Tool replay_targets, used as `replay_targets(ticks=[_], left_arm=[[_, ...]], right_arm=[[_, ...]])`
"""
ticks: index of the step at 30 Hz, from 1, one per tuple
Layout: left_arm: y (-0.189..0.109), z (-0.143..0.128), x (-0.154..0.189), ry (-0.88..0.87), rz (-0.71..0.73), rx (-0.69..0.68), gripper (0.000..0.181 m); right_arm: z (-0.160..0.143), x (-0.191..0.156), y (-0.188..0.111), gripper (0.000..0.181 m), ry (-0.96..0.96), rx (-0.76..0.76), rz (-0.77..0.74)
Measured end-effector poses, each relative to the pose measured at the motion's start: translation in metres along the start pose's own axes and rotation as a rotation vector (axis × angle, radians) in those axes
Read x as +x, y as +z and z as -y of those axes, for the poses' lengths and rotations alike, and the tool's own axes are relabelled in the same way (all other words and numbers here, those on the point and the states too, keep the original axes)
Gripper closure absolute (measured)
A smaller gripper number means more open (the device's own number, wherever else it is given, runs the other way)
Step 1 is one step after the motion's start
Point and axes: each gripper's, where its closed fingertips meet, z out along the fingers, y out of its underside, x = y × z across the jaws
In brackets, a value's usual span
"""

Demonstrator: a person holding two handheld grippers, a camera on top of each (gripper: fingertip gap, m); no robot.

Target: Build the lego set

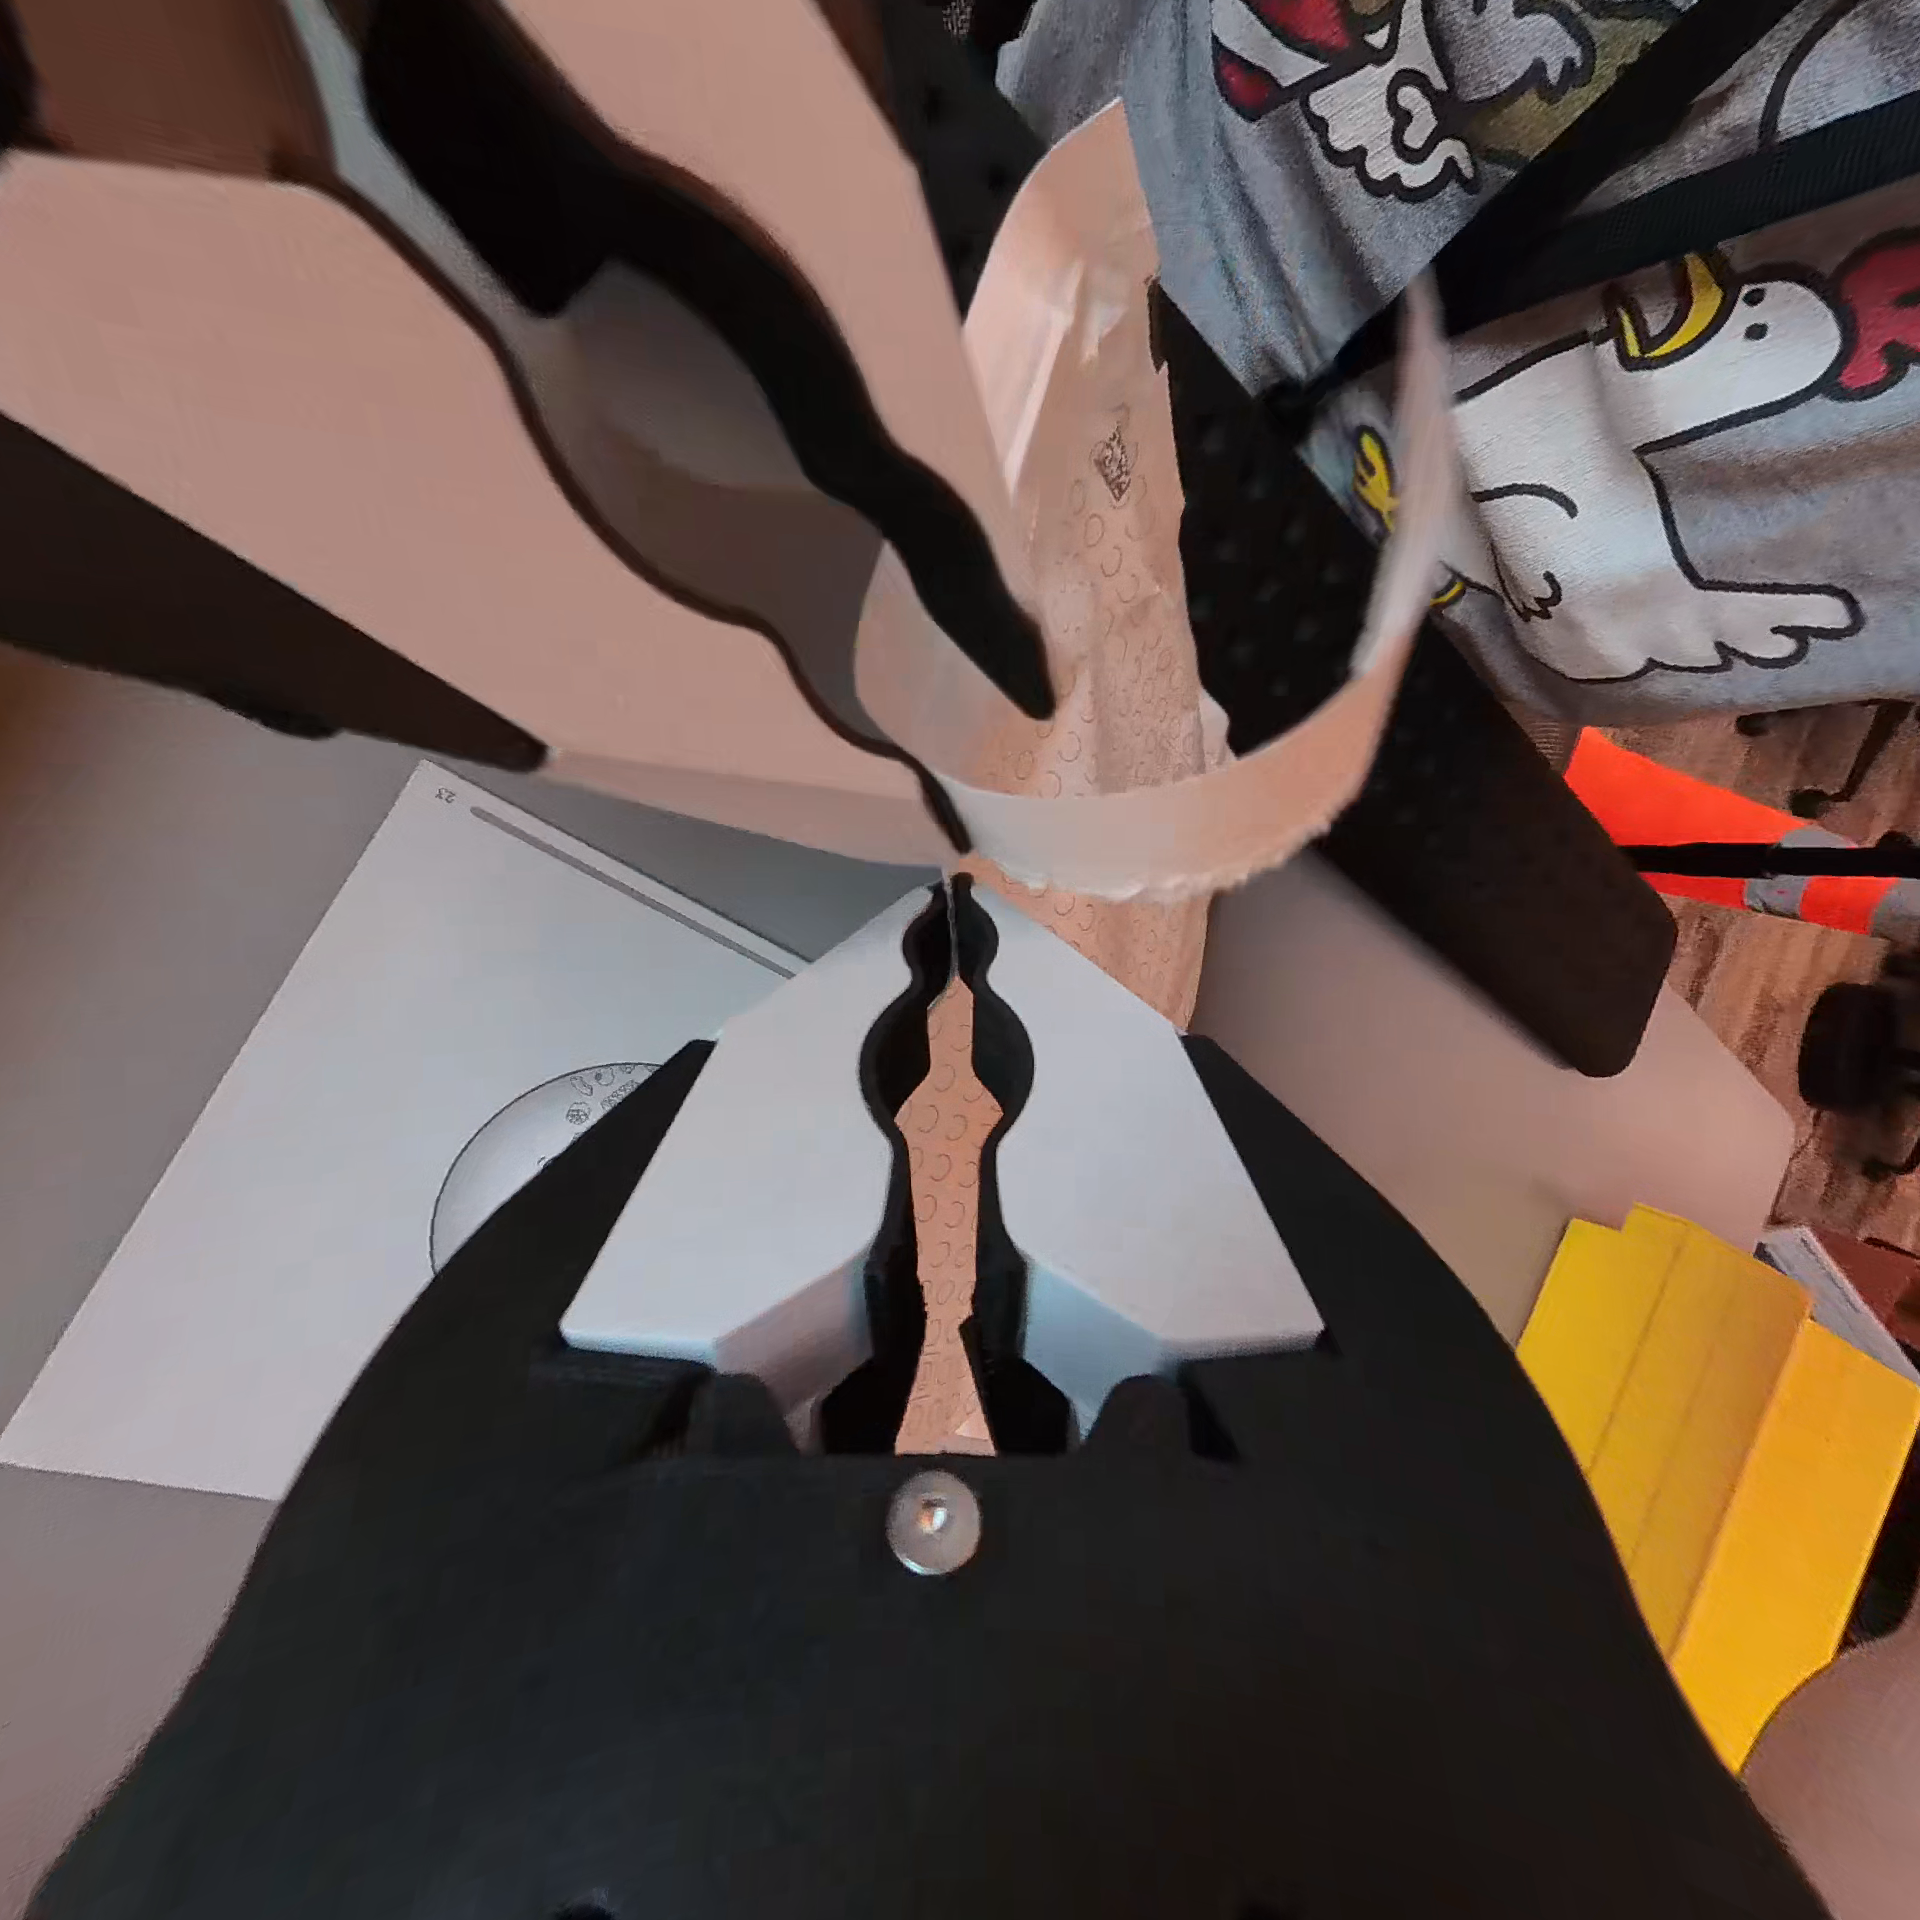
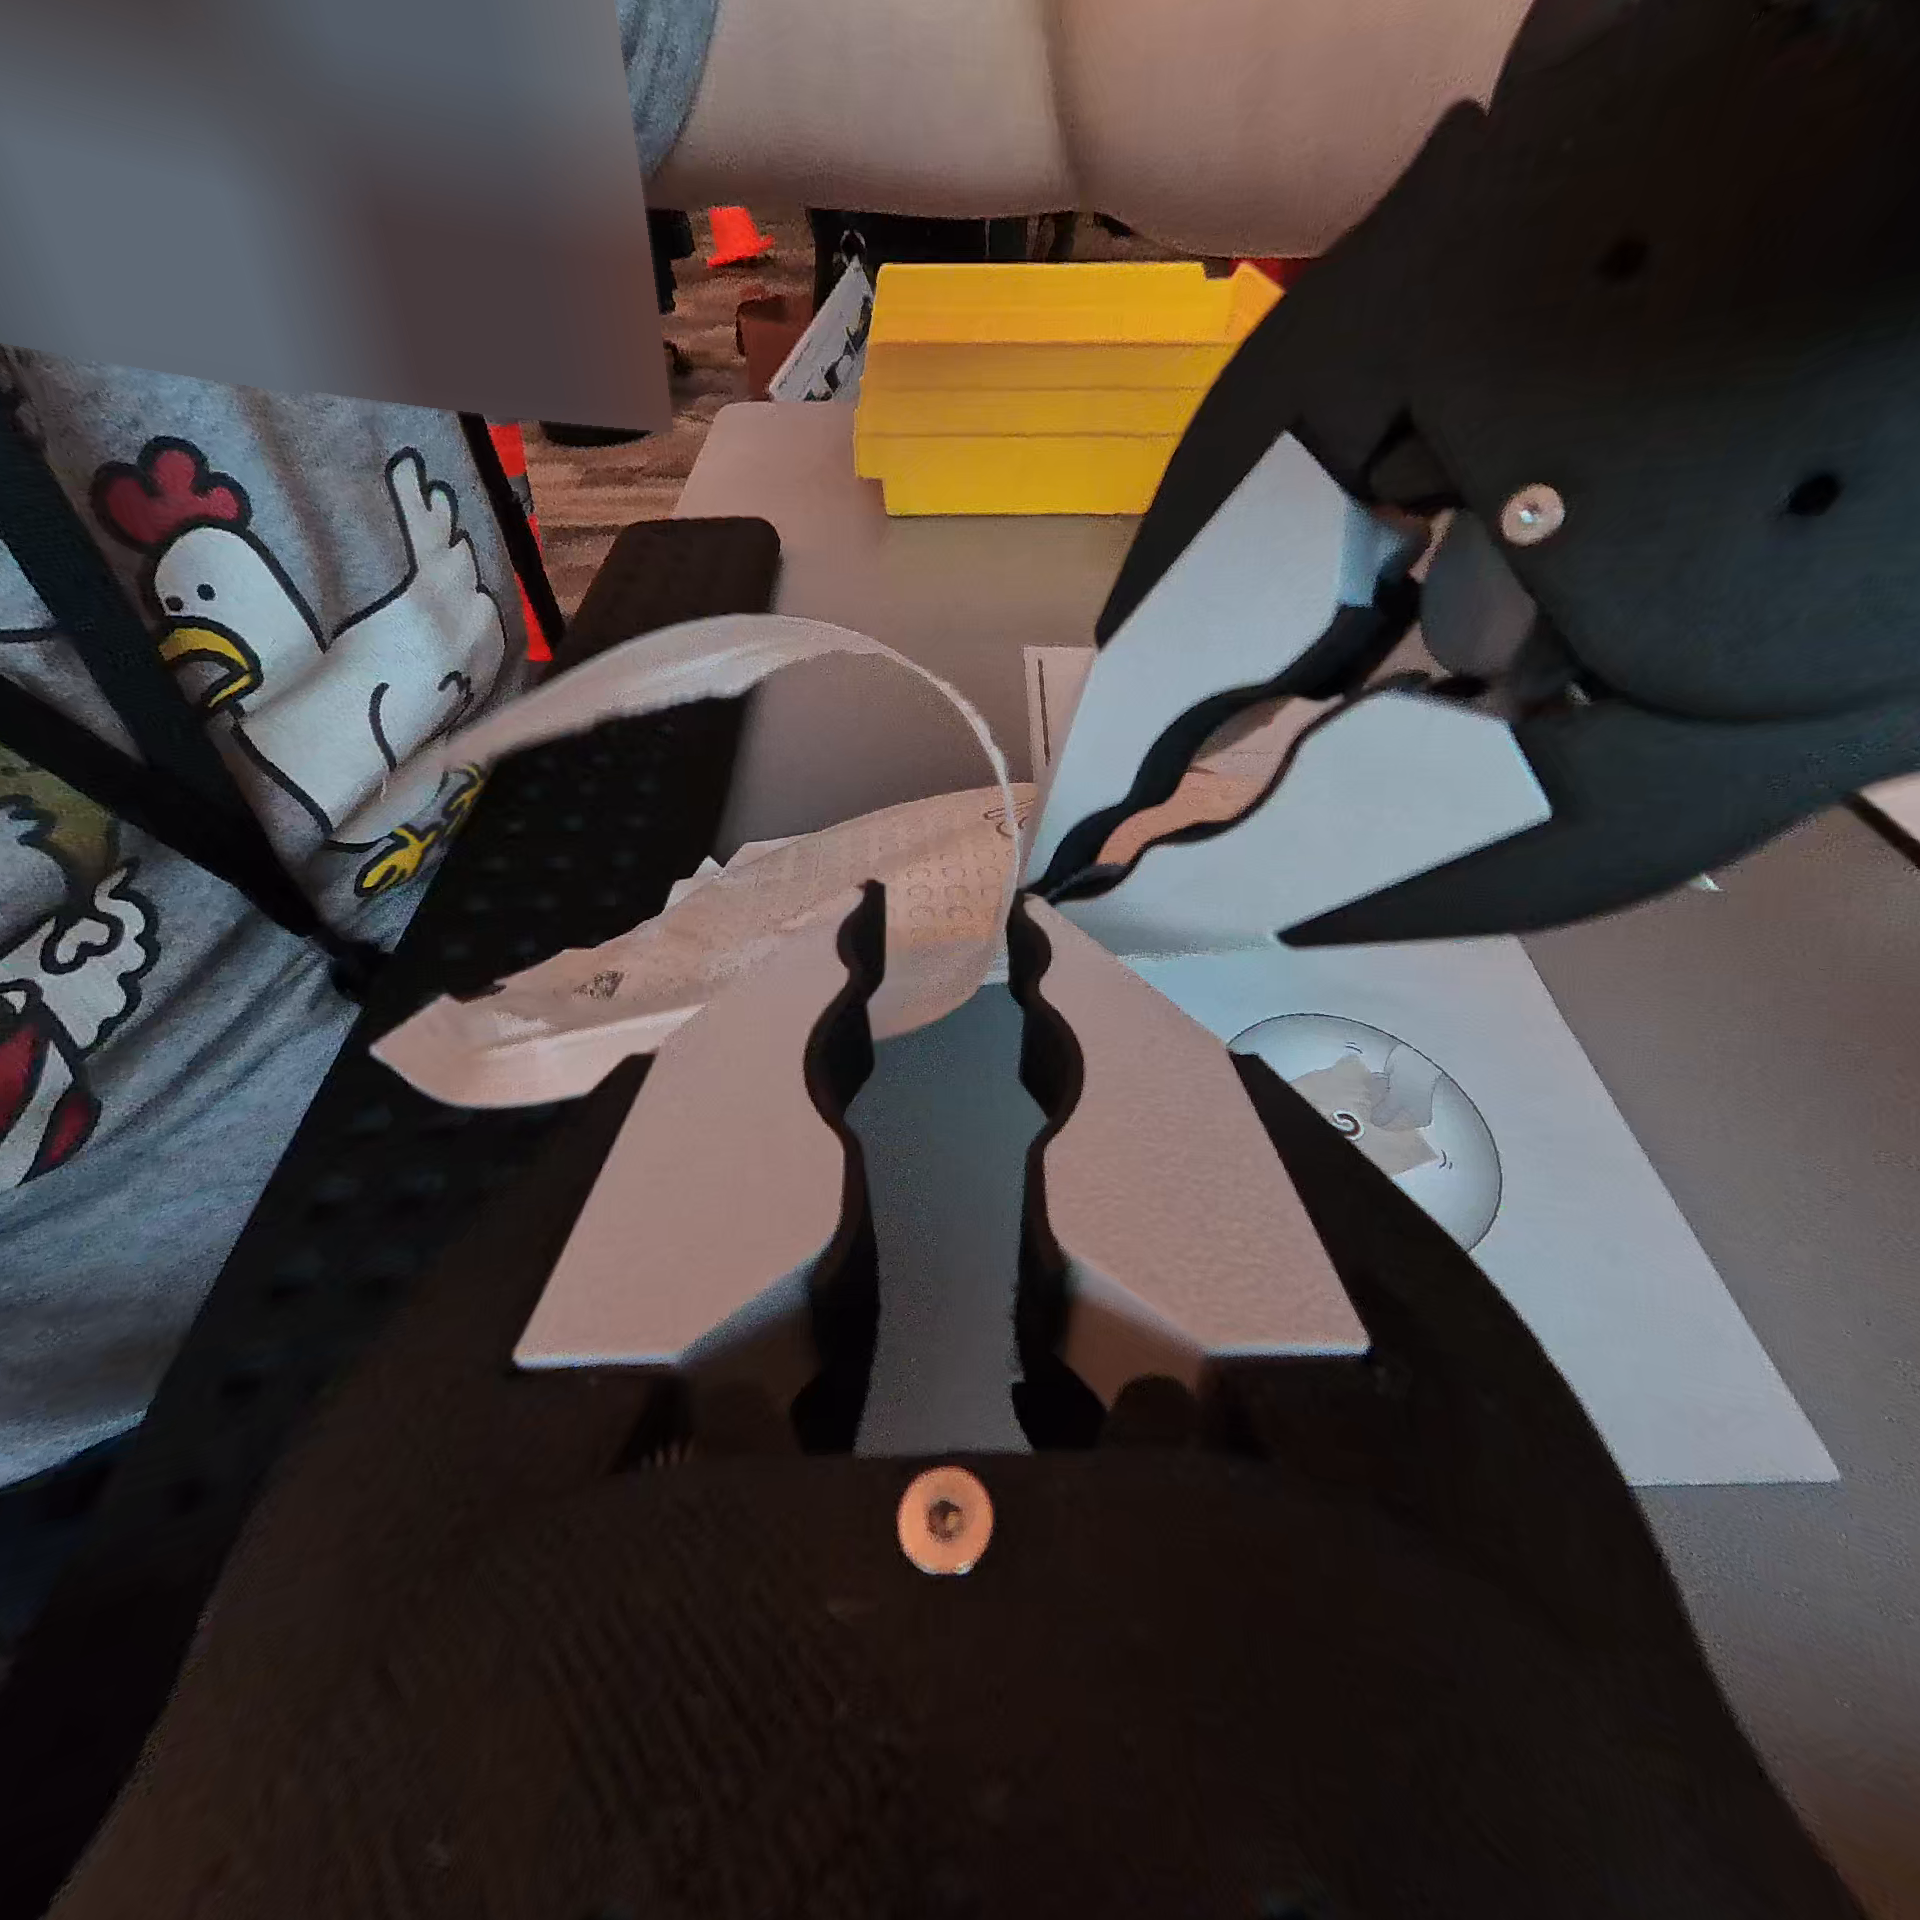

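On the left, the instruction sheet (image 1: 343, 1091) lies flat on the table (image 1: 135, 935). The left gripper (image 1: 951, 894) pinches the torn edge of the paper bag (image 1: 1132, 675), which hangs in the air above it. The right gripper (image 2: 945, 914), fingers parted, sits beside the curling strip (image 2: 831, 649). The bag looks light, thin and easily ripped; I'd grip it near the tear.

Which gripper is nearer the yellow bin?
Left, judging by the right wrist view: the left gripper pinches the paper bag just before the yellow bin; the right gripper sits farther back.
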Motion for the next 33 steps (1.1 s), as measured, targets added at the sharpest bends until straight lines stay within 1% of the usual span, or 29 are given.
replay_targets(ticks=[1,4,6,8,13,15,21,24,26,30,31,32,33], left_arm=[[0.0,0.0,-0.001,-0.01,-0.006,0.001,0.181],[-0.001,-0.001,-0.005,-0.035,-0.012,-0.006,0.181],[-0.002,-0.002,-0.008,-0.049,-0.008,-0.003,0.181],[-0.002,-0.002,-0.005,-0.06,-0.016,0.005,0.181],[-0.003,-0.004,-0.003,-0.083,-0.041,0.023,0.181],[-0.003,-0.003,0.0,-0.074,-0.039,0.027,0.181],[-0.003,0.002,0.009,-0.045,-0.047,0.026,0.181],[-0.005,0.001,0.013,-0.036,-0.048,0.044,0.181],[-0.007,0.0,0.014,-0.029,-0.02,0.064,0.181],[-0.01,0.004,0.019,0.035,0.008,0.089,0.181],[-0.01,0.008,0.02,0.053,0.006,0.099,0.181],[-0.01,0.012,0.021,0.055,-0.012,0.113,0.176],[-0.01,0.015,0.022,0.036,-0.046,0.119,0.175]], right_arm=[[0.001,0.004,0.002,0.162,-0.002,-0.019,-0.03],[-0.003,0.016,0.002,0.181,-0.025,-0.102,-0.122],[-0.004,0.015,0.001,0.181,-0.031,-0.126,-0.136],[-0.002,0.013,0.001,0.181,-0.061,-0.099,-0.158],[0.003,0.012,0.002,0.181,-0.18,0.024,-0.291],[0.004,0.009,0.001,0.181,-0.181,0.085,-0.302],[0.014,0.004,0.0,0.181,-0.063,0.288,-0.233],[0.019,0.004,0.001,0.181,-0.037,0.334,-0.224],[0.021,0.005,0.001,0.181,-0.021,0.357,-0.227],[0.028,0.003,0.004,0.181,-0.02,0.398,-0.201],[0.029,0.002,0.004,0.181,-0.025,0.4,-0.195],[0.03,0.002,0.004,0.181,-0.029,0.402,-0.187],[0.031,0.001,0.004,0.181,-0.033,0.402,-0.189]])
